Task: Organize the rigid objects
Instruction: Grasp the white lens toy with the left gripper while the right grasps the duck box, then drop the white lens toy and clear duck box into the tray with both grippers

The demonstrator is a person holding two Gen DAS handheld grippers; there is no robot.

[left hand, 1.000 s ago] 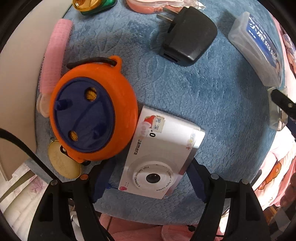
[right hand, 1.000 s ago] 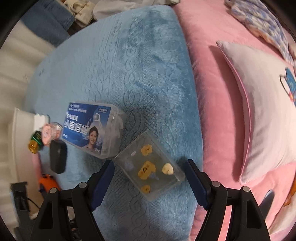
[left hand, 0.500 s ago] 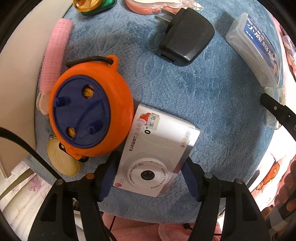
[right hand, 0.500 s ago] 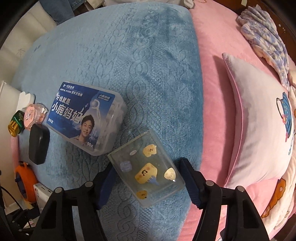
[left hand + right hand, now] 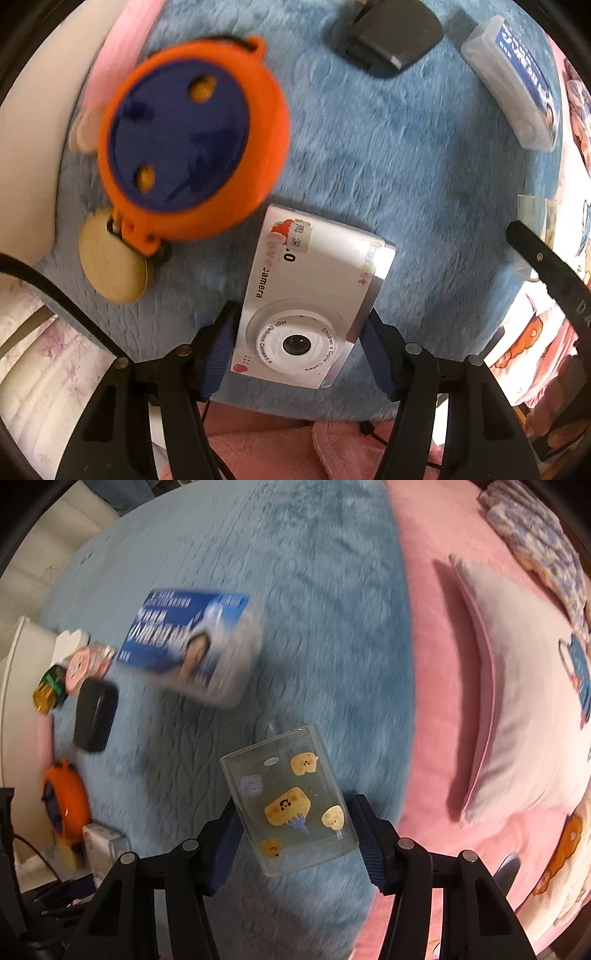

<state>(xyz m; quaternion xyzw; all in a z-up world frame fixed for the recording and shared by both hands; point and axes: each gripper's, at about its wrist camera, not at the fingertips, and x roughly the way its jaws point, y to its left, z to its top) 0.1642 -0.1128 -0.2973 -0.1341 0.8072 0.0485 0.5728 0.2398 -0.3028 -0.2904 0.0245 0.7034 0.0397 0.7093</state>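
- The toy camera (image 5: 314,295), lying on the blue blanket (image 5: 406,166), is bracketed by the closing left claw (image 5: 299,354), its long axis running away from the claw.
- The clear sticker case (image 5: 291,801) is pinched across its width by the right claw (image 5: 295,845).

Silver camera (image 5: 314,295): "camera", "High Definition Camera", "Children's Digital Camera".

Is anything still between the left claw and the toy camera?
Nothing visible. The left claw already straddles the camera, a pad against each side, jaws closing on it. The orange reel sits beside the camera's far corner, apart from the pads.
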